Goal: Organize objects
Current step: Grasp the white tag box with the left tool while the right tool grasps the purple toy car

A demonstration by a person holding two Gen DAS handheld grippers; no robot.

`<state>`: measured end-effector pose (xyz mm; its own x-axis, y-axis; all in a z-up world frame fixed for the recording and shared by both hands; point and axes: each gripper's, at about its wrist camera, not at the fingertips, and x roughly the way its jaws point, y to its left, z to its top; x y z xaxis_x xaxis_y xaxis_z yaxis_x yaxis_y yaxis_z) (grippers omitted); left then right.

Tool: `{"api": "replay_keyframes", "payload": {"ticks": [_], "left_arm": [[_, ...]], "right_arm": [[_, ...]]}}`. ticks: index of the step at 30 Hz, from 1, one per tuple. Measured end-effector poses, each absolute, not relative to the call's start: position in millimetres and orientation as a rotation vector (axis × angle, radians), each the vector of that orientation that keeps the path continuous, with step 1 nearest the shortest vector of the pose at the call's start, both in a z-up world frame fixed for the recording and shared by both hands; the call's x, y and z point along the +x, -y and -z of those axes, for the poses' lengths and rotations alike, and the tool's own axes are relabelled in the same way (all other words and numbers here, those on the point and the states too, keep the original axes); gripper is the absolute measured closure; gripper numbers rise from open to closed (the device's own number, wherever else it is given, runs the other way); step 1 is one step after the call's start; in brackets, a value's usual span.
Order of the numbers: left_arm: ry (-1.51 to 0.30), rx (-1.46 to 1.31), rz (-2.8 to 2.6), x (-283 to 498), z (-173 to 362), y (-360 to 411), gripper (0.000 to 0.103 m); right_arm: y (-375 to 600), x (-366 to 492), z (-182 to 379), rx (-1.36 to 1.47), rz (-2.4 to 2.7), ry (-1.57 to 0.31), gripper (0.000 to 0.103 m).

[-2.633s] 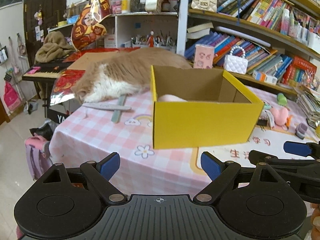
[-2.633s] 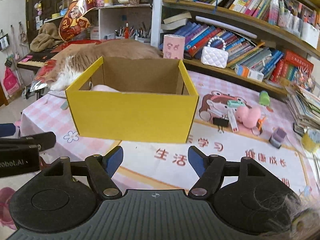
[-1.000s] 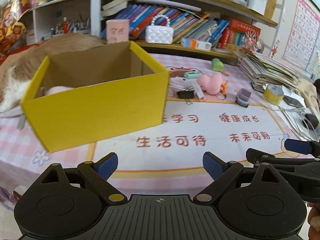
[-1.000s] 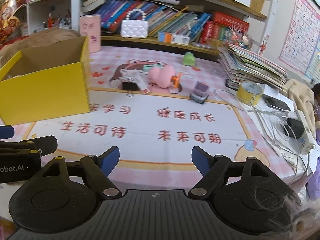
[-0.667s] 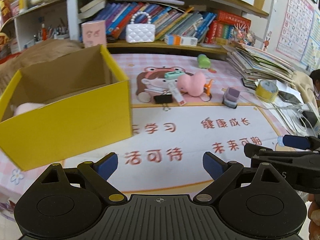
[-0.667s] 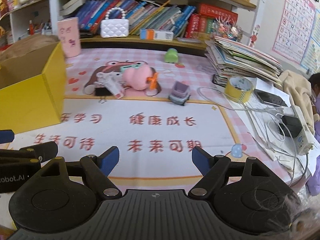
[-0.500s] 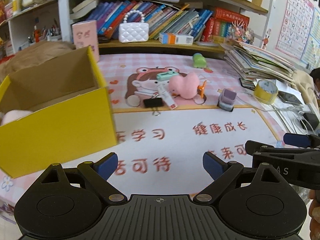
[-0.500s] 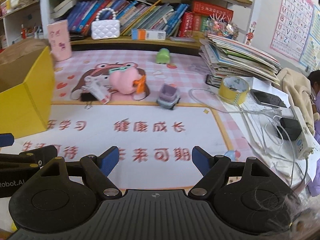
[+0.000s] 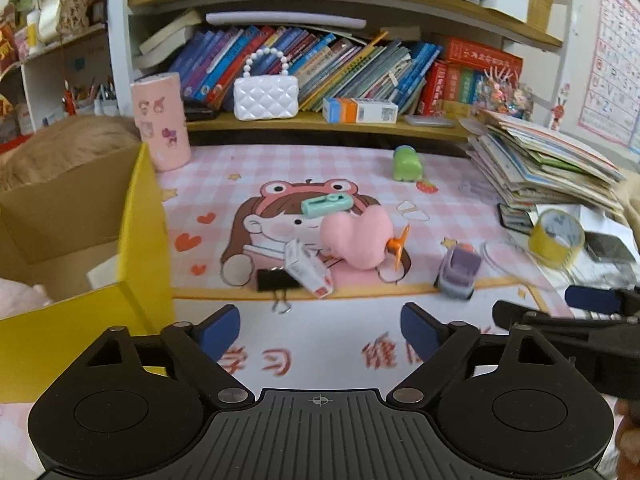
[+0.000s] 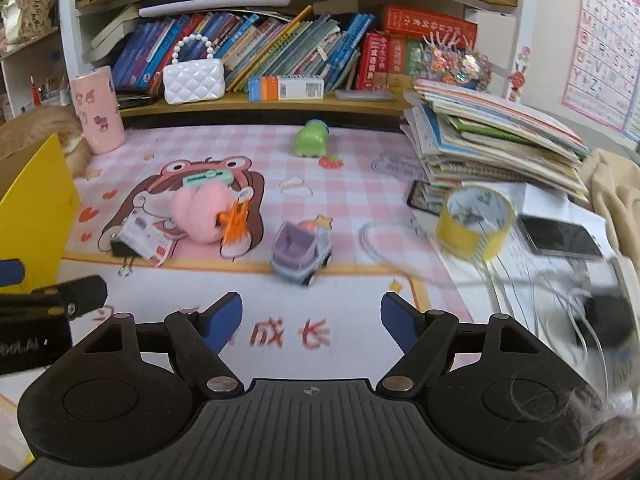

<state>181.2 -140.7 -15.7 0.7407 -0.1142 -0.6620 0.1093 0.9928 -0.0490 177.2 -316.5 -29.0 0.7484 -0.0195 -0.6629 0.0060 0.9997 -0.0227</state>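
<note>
An open yellow cardboard box (image 9: 136, 240) stands at the left, with something pale pink inside. On the printed mat lie a pink heart plush (image 9: 356, 236), a mint clip (image 9: 326, 204), a black binder clip (image 9: 276, 280), a small white carton (image 9: 310, 270), a purple toy car (image 10: 302, 250) and a green toy (image 10: 310, 142). My left gripper (image 9: 320, 320) hovers short of the binder clip, its jaws closing on nothing. My right gripper (image 10: 312, 310) hangs just in front of the toy car, its jaws narrowing slightly, also with nothing between them.
A yellow tape roll (image 10: 474, 220), a phone (image 10: 560, 236), cables and a leaning stack of books (image 10: 492, 140) crowd the right side. A pink cup (image 9: 162, 120) and a resting cat (image 9: 68, 144) sit behind the box. Low bookshelves close off the back.
Both grippers have swept rightward along the table. The yellow box has slid to the left edge of both views and the small items now sit ahead. The left jaws have narrowed a little.
</note>
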Motion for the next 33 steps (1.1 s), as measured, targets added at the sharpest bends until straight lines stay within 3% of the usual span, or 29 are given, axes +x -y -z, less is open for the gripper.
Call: {"api": "replay_keyframes", "payload": {"ticks": [4,17,28,31,33], "left_arm": [[-0.76,-0.026,0.079,209,24,151,0.036],[-0.817,0.042,-0.032,279,50,156,0.051],[-0.838,0.022,0.006,296,58,157,0.082],[-0.835,-0.02,0.033,293,51,155,0.09],[-0.829,-0.026,0.047,289,47,155,0.09]], "right_arm": [[324,196,37,-0.036,-0.018,-0.735,0.028],[333,248,57,-0.047,-0.106,-0.747,0.028],[331,286,81,-0.052,-0.176,-0.806,0.028],[328,291,84,-0.052,-0.188,-0.817,0.048],[328,292,84,-0.056,-0.193,-0.811,0.049]]}}
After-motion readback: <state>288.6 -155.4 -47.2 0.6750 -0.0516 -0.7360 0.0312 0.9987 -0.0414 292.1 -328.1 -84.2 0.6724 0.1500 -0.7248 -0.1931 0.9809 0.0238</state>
